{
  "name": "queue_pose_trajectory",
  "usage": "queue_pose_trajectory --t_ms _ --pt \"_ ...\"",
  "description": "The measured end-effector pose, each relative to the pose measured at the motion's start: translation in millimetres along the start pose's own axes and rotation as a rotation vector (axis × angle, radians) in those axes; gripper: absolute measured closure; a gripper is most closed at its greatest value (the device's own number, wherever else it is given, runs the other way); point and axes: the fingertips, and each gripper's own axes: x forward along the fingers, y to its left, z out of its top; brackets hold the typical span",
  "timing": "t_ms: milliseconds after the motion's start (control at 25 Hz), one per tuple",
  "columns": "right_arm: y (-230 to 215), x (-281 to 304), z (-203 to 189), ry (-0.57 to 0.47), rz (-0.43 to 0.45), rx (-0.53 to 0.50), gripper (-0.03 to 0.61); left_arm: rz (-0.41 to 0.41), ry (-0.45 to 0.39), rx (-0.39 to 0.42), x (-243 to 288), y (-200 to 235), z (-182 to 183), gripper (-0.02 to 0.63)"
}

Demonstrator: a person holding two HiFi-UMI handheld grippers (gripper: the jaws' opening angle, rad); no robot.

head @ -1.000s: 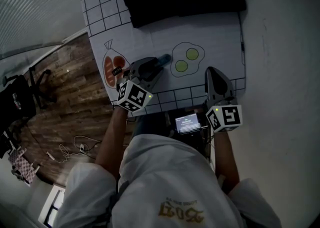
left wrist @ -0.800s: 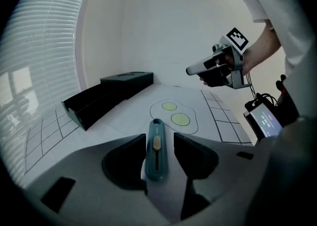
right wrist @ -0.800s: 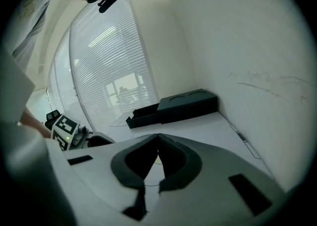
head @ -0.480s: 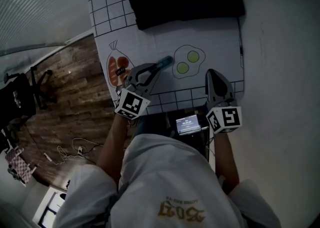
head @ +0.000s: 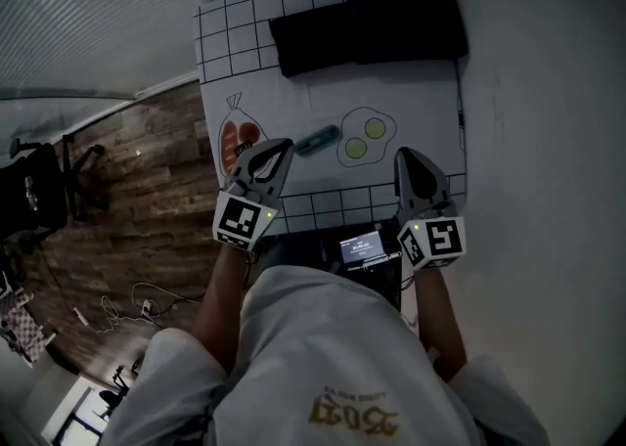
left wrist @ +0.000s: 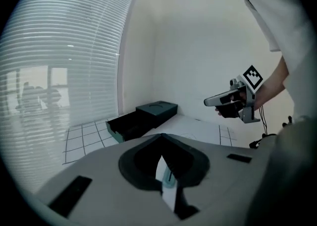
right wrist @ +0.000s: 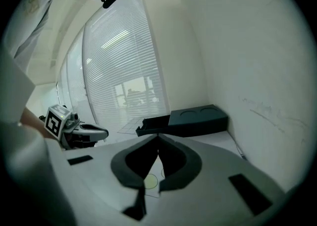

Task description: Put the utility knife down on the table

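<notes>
Head view findings, largest item first: the tabletop (head: 411, 92) carries a white cloth with a black grid border and printed drawings. A long black box (head: 367, 31) lies across its far end. I hold both tongs over the near edge, well apart from each other.

The left tongs (head: 285, 145) are pressed together. Their own view shows the tips meeting with nothing pinched between them. The right tongs (head: 402, 154) are likewise pressed together and empty in their own view, tips touching, with part of the egg drawing (head: 364, 134) showing through the hollow behind them.

The utility knife (head: 316, 141) lies flat on the cloth, set at a slant, between the fish drawing (head: 240, 136) and the egg drawing. It sits just beyond the left tips, and neither pair of tongs holds it.
</notes>
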Motion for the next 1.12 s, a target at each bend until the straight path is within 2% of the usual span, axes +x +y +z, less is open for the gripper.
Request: queue_pose_trajectory --t_ms 200,400,640,880,1120 --pt "9 -5 25 -0.045 0.017 -0.021 0.571 0.056 -0.049 -0.014 -22 7 24 0.606" --pt "17 -7 50 -0.090 0.022 -0.049 0.571 0.097 -0.135 -0.035 -36 12 58 0.606" --pt "23 -15 68 -0.127 0.039 -0.068 0.571 0.125 -0.197 -0.010 -48 8 93 0.606" --pt "26 -22 89 -0.171 0.051 -0.073 0.571 0.167 -0.265 -0.019 -64 9 117 0.606" --pt "30 -32 116 -0.219 0.054 -0.073 0.571 0.187 -0.305 0.029 -82 5 149 0.606"
